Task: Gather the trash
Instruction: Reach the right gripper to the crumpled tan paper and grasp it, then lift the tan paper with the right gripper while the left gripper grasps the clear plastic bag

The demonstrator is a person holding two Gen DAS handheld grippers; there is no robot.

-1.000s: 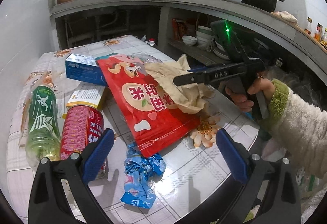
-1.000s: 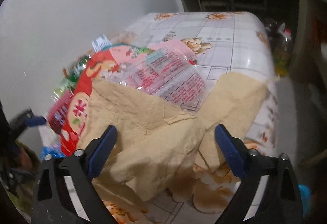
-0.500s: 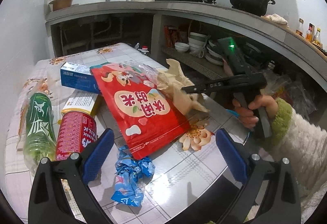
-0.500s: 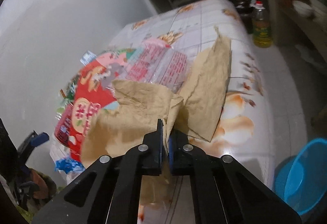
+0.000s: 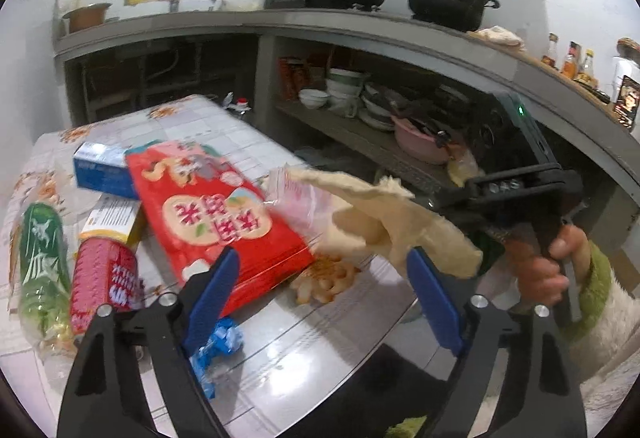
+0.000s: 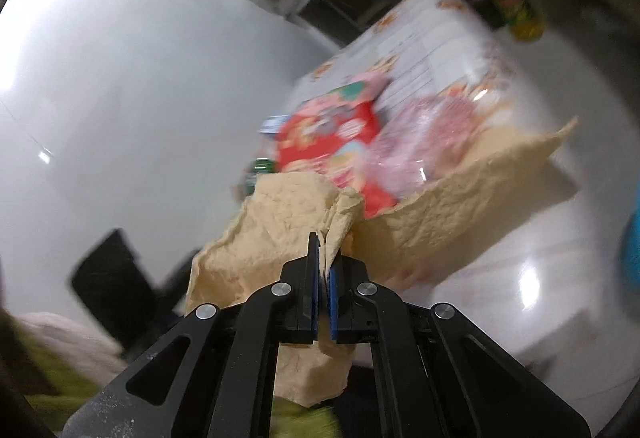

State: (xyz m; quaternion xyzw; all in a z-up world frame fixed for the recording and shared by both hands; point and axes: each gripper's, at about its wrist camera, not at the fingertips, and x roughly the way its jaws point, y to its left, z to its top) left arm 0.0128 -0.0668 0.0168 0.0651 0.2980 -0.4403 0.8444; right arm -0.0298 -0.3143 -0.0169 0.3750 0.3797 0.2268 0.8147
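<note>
My right gripper is shut on a crumpled beige paper and holds it in the air off the table's edge. In the left wrist view the same beige paper hangs from the right gripper, held by a person's hand. My left gripper hovers over the table, its jaws closing with nothing pressed between the pads. A red snack bag lies under it, and a crumpled blue wrapper sits by the left finger. A red can and a green bottle lie at the left.
A blue box and a yellow-white box lie behind the can. The flowered table ends close on the right. A shelf with bowls stands beyond. A blue basin and an oil bottle stand on the floor.
The right gripper shut on the beige paper, lifted it off the red bag and carried it right, rolling as it went. The left gripper's jaws have narrowed.
</note>
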